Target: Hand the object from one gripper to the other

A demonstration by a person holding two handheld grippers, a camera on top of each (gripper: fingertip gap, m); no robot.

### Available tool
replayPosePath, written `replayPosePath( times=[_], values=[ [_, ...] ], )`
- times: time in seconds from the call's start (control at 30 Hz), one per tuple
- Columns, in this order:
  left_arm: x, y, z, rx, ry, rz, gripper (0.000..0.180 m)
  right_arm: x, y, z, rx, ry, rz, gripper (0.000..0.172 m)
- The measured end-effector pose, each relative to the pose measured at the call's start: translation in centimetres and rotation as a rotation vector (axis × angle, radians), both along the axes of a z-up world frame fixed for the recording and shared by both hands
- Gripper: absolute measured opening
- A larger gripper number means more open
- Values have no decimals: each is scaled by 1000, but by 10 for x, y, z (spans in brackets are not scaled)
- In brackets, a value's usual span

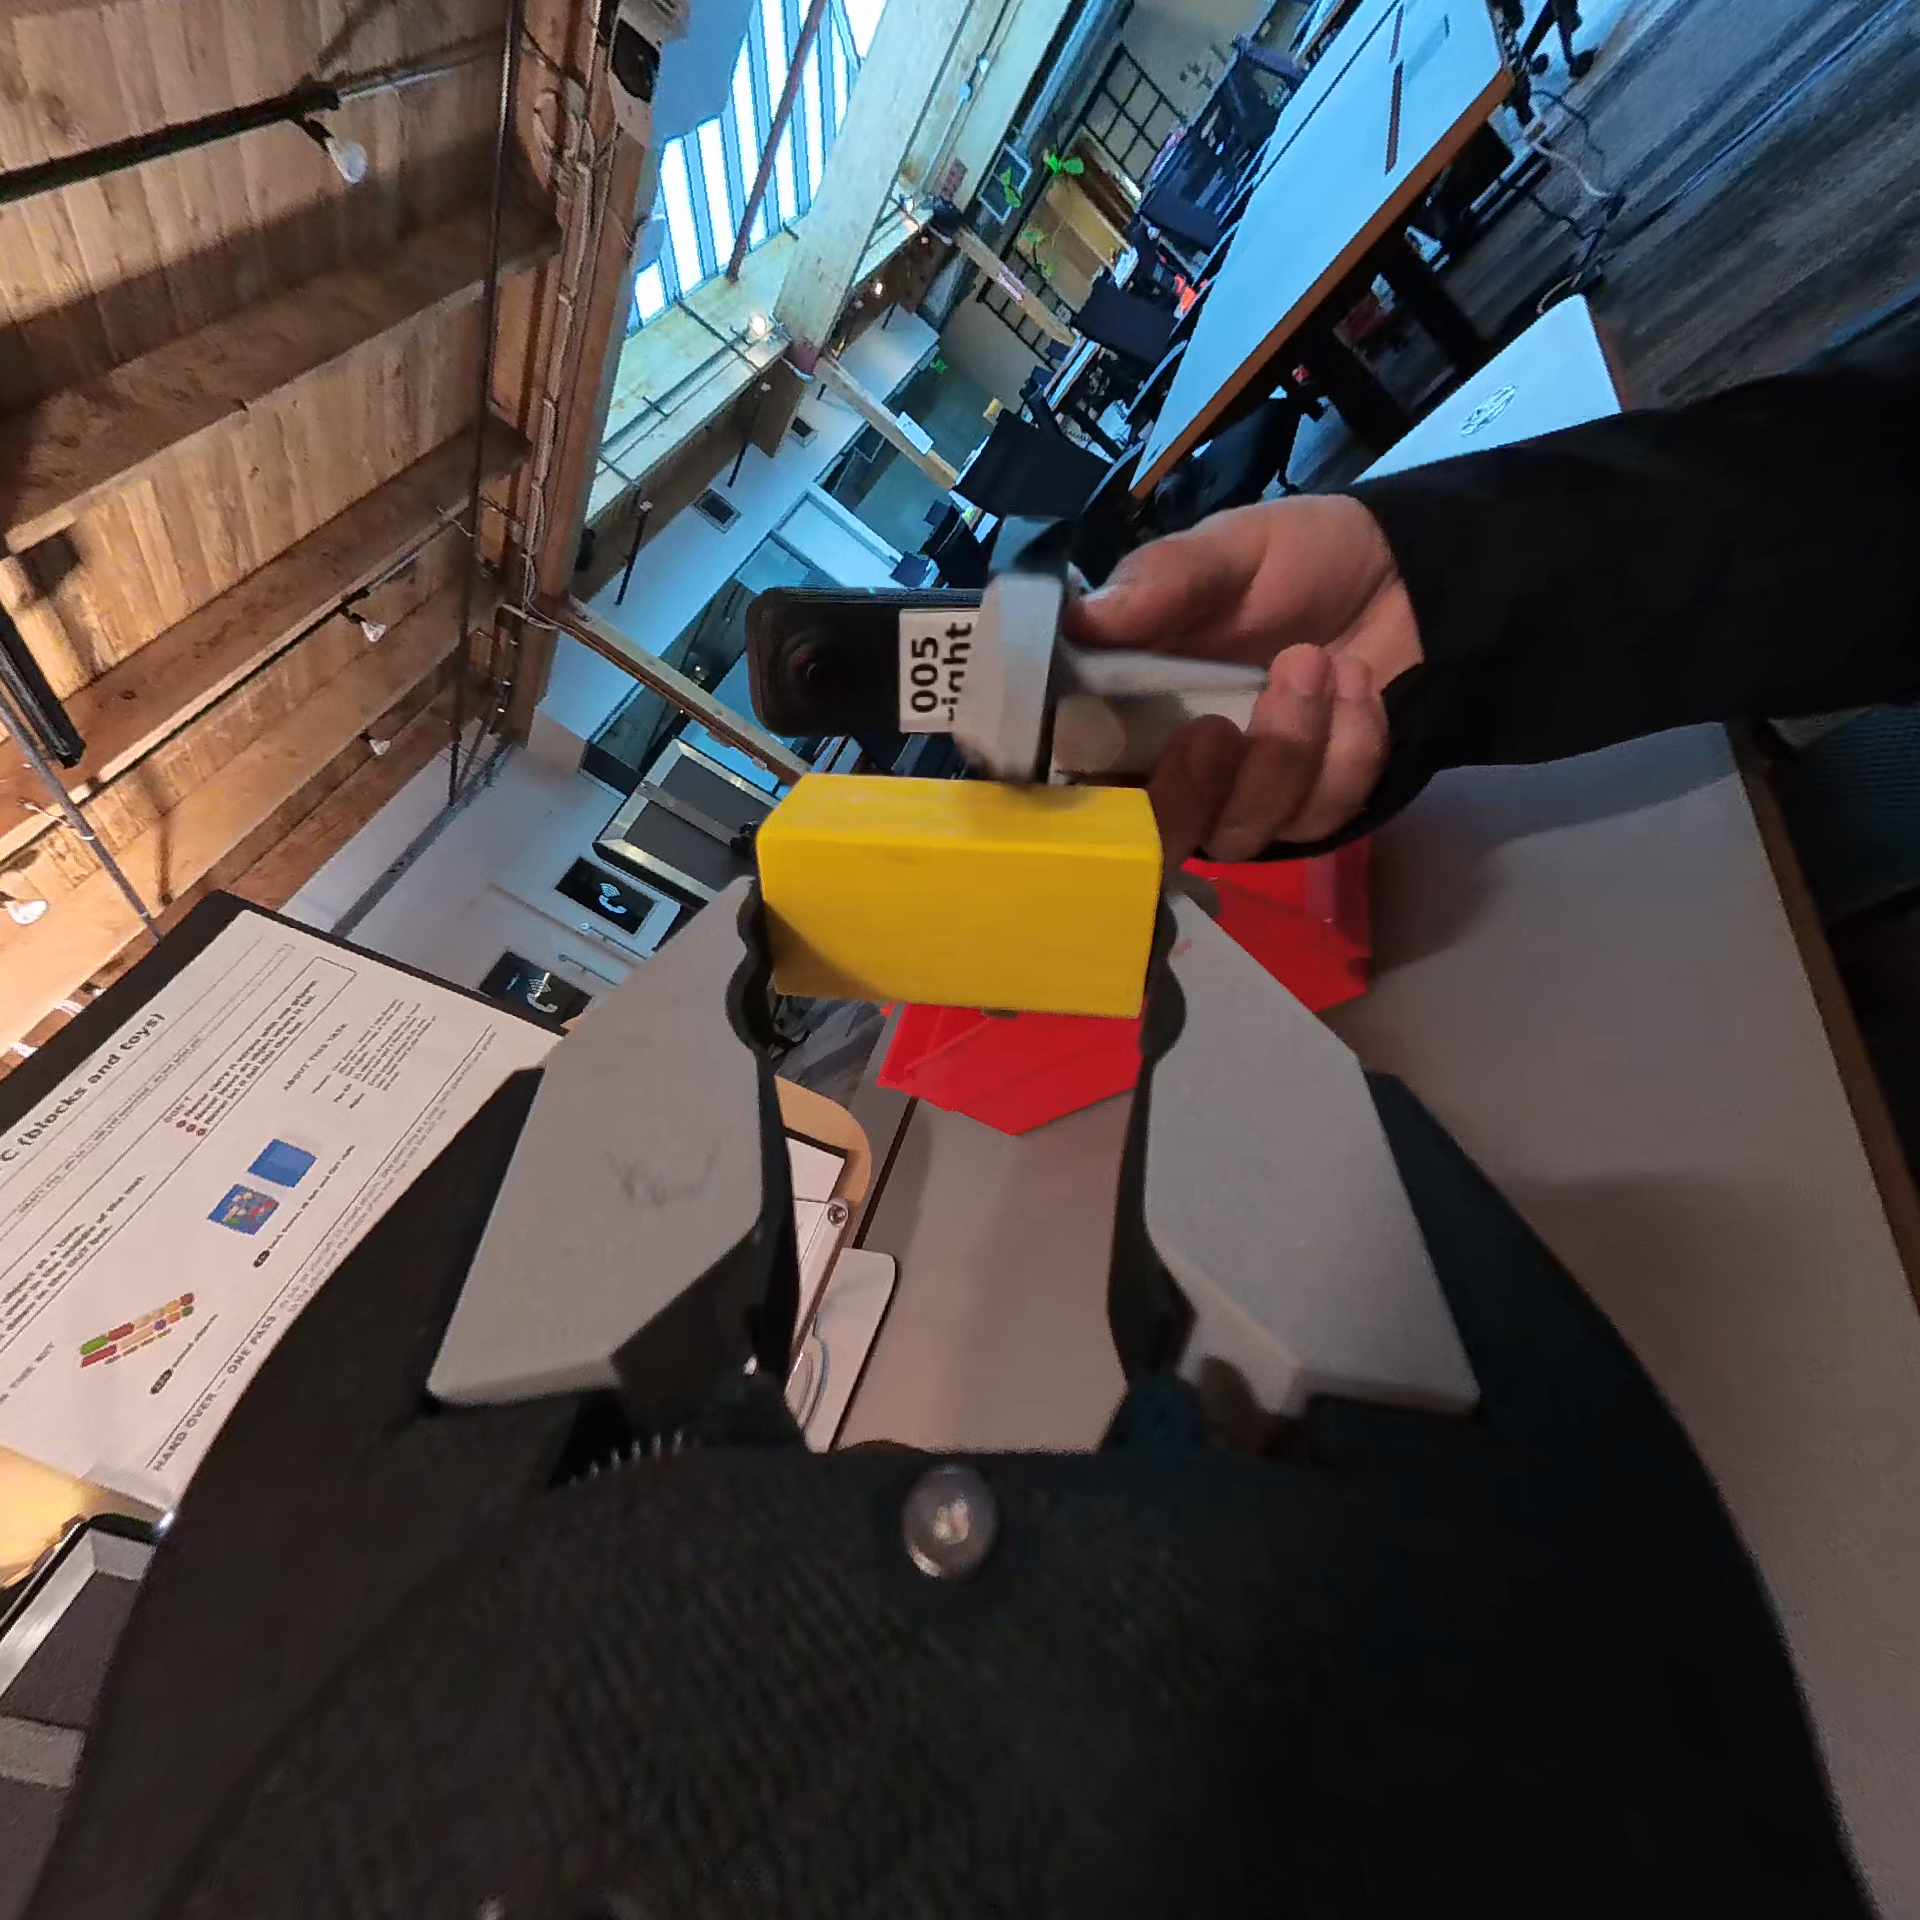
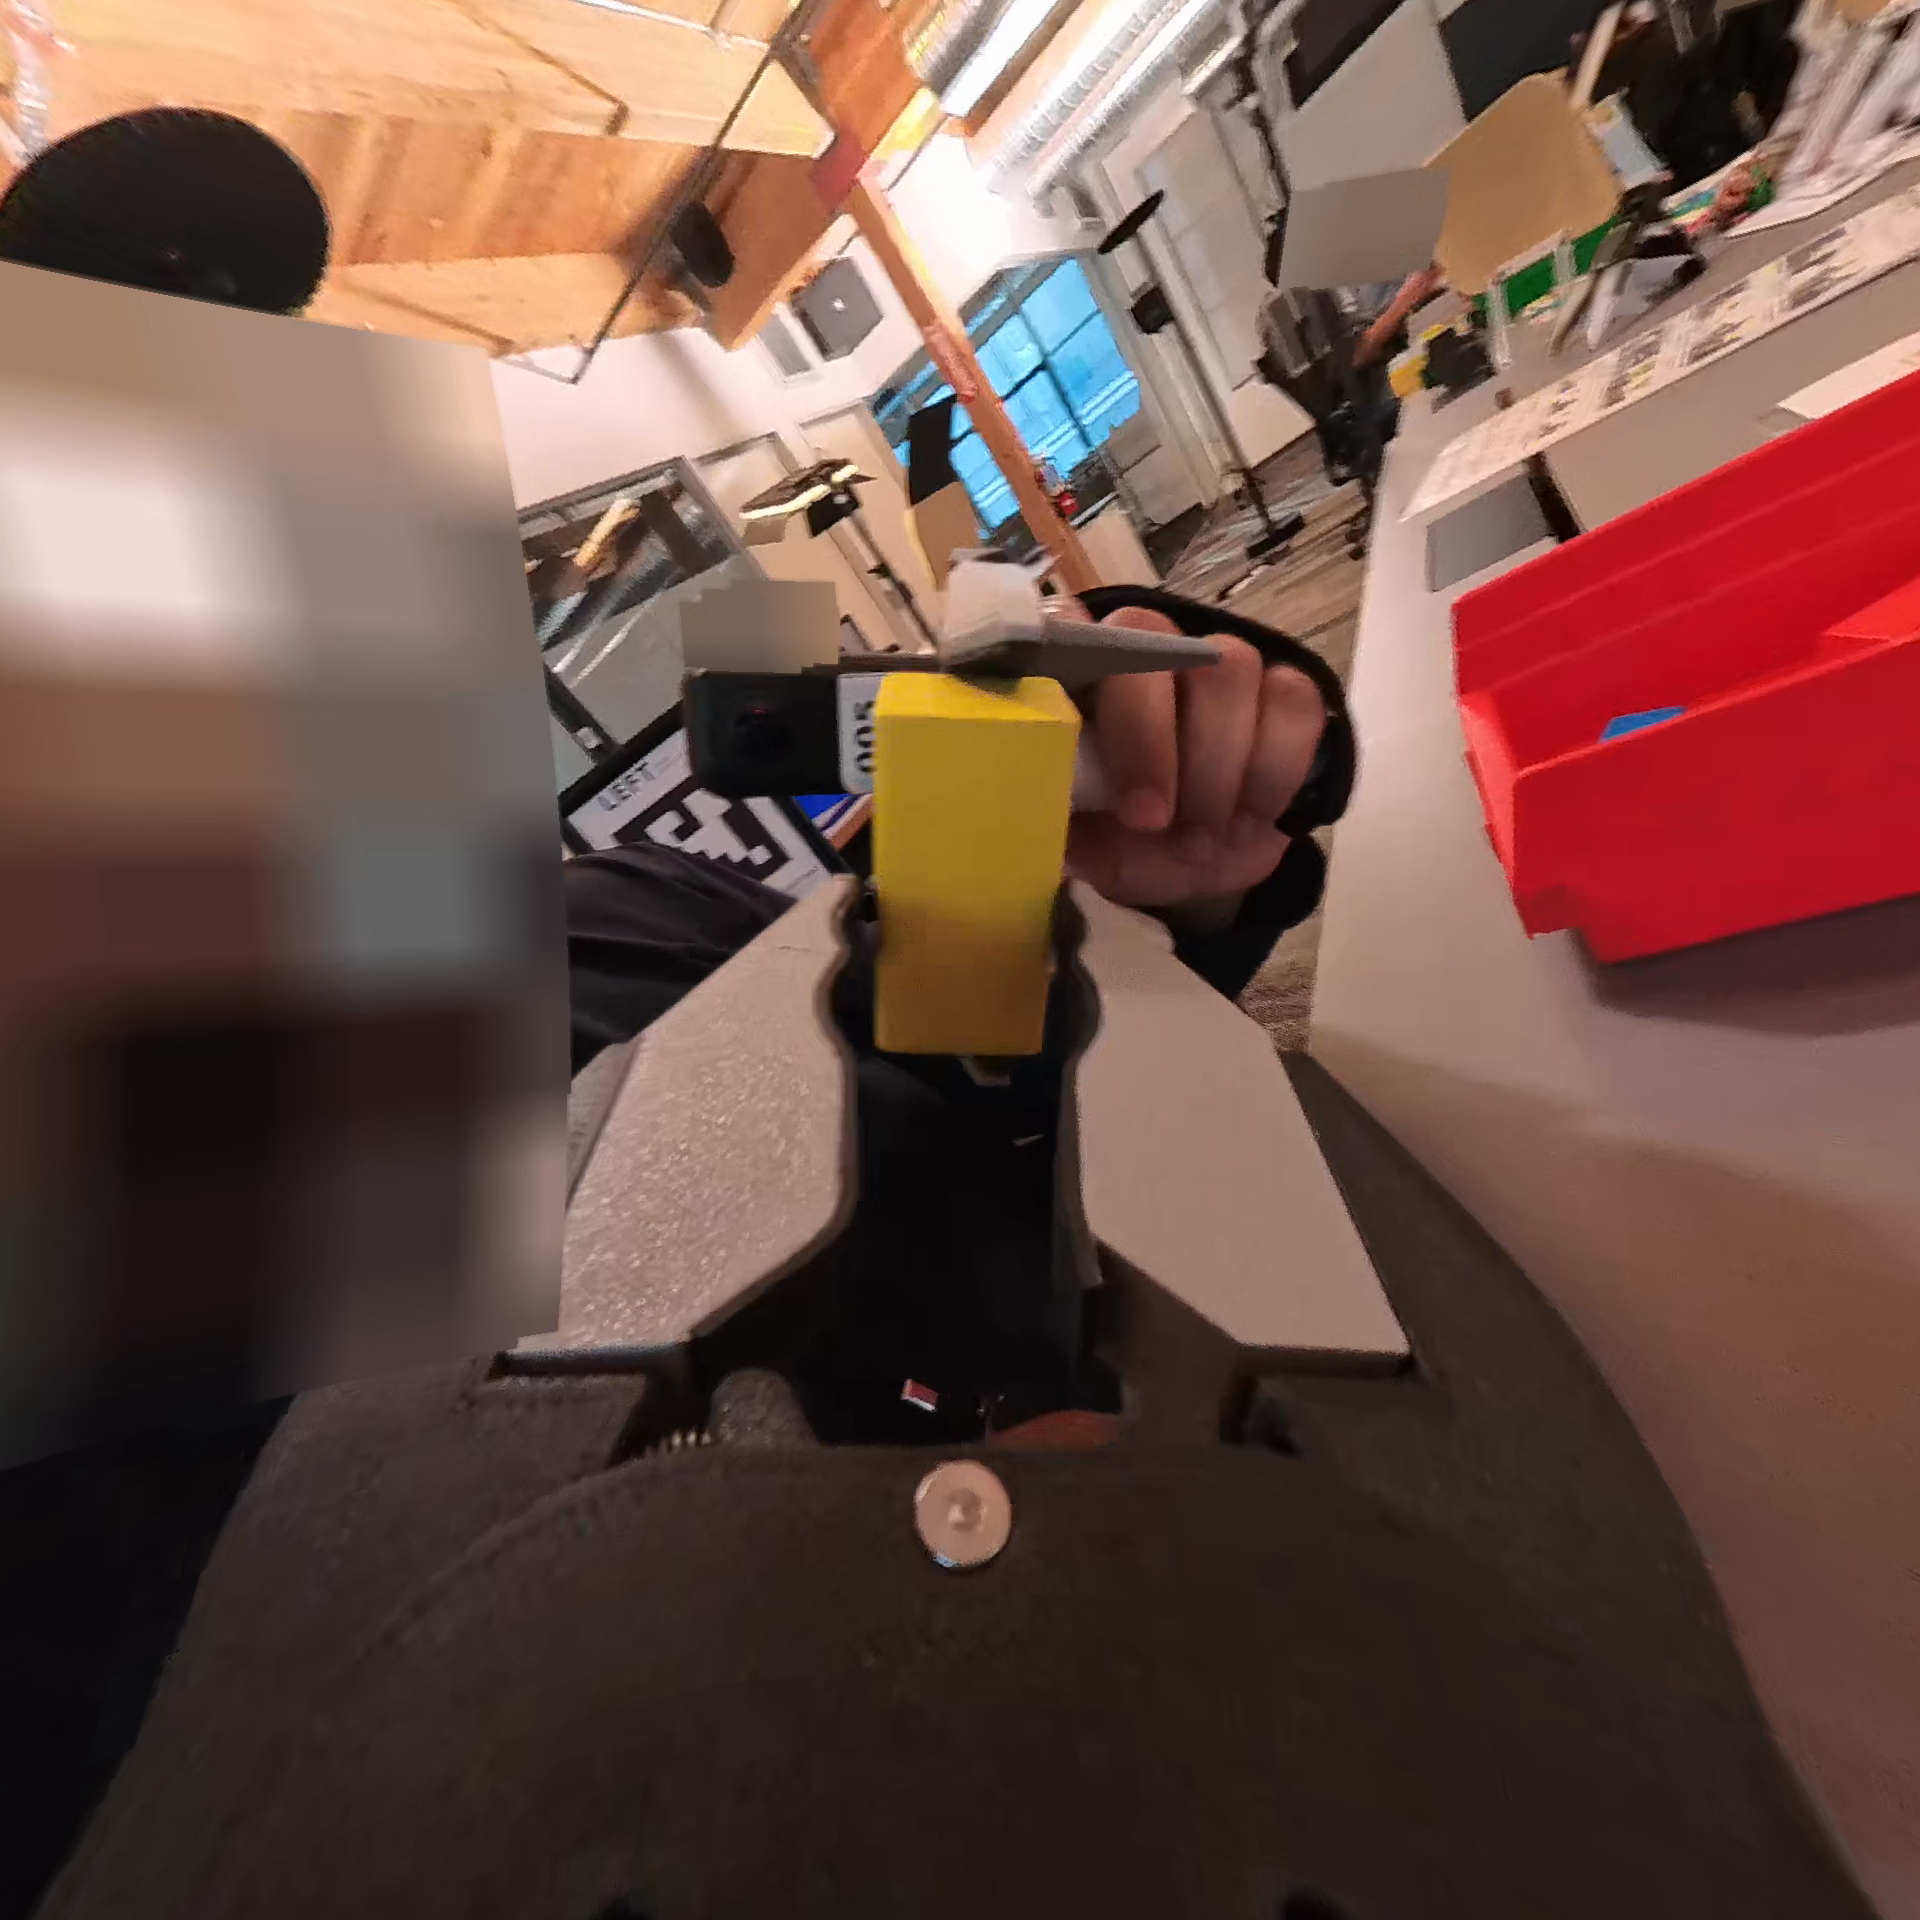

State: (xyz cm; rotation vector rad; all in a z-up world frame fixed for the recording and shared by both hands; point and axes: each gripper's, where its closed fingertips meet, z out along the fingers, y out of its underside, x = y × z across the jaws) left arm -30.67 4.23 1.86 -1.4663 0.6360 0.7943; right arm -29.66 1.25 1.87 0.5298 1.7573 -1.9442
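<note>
A yellow block [image 1: 956, 904] is pinched by both the left tongs [image 1: 956, 935] and the right tongs [image 2: 961, 935], above a grey worktop [image 1: 1558, 1039]. A red bin [image 2: 1714, 748] sits at 2 o'clock. Wooden ceiling beams [image 1: 260, 416] span the workshop, windows [image 2: 1018, 395] beyond.
</note>
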Motion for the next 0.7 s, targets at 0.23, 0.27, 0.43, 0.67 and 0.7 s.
replayPosePath(
  times=[0.23, 0.27, 0.43, 0.67, 0.7],
  values=[
    [-16, -3, -8, 5, -17, 77, 68, -17, -3, -7, 37, 2, -102, 31],
    [-19, -3, -11, -1, -27, 92, 69, -20, -3, -9, 50, 7, -120, 31],
    [-26, -13, -19, -59, -171, 85, 69, -35, 7, -12, 96, 41, -234, 31],
    [-58, -62, 1, -35, -248, 173, 34, -92, 161, -14, 475, 186, -856, 31],
    [-68, -70, 6, -18, -274, 221, 28, -100, 195, -23, 589, 159, -960, 31]
  ],
)
